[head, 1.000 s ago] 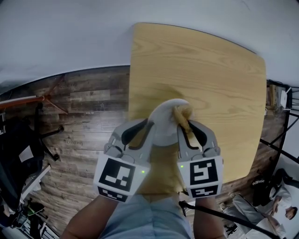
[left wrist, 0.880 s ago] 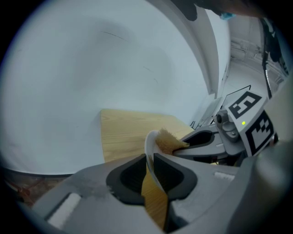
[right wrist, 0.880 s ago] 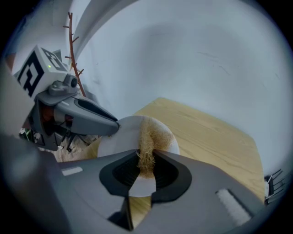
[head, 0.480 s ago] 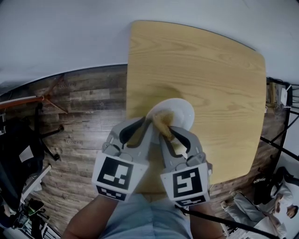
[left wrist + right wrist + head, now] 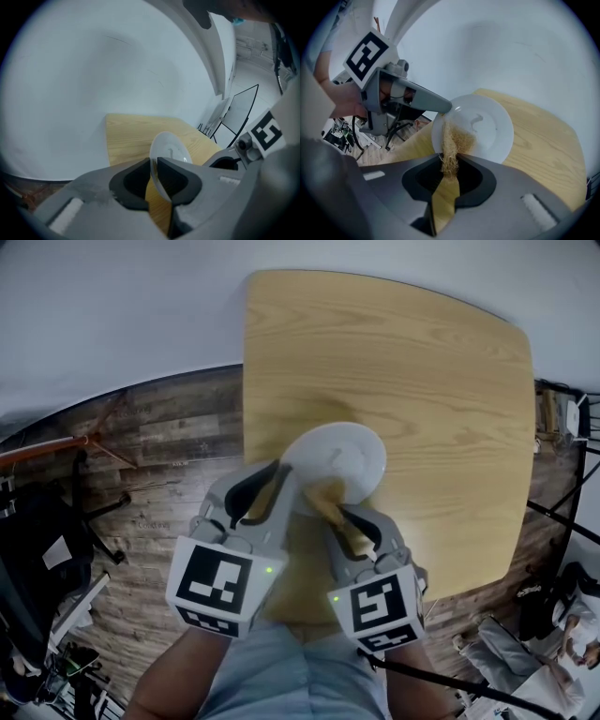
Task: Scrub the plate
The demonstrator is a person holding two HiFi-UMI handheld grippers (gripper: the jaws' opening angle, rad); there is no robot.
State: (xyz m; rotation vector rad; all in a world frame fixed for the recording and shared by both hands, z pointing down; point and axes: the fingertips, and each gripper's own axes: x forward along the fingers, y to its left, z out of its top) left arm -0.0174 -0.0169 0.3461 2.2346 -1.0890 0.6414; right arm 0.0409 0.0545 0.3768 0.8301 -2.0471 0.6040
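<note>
A white plate [image 5: 337, 460] is held tilted above the wooden table [image 5: 422, 362], with a grey smear [image 5: 479, 123] on its face. My left gripper [image 5: 286, 486] is shut on the plate's near left rim [image 5: 154, 173]. My right gripper [image 5: 330, 510] is shut on a tan fibre scrubber [image 5: 453, 143], whose frayed end rests on the plate's lower left face. In the left gripper view the plate [image 5: 169, 149] stands edge-on between the jaws. The two grippers sit side by side, close together.
The table has rounded corners and a white wall behind it. Dark wood-plank floor [image 5: 159, 442] lies to the left, with a chair base [image 5: 389, 129] and cables on it. Black metal frames [image 5: 562, 465] stand at the right.
The scrubber has slid from the plate's right side across to its lower left. Both grippers and the plate have shifted slightly left and nearer to me.
</note>
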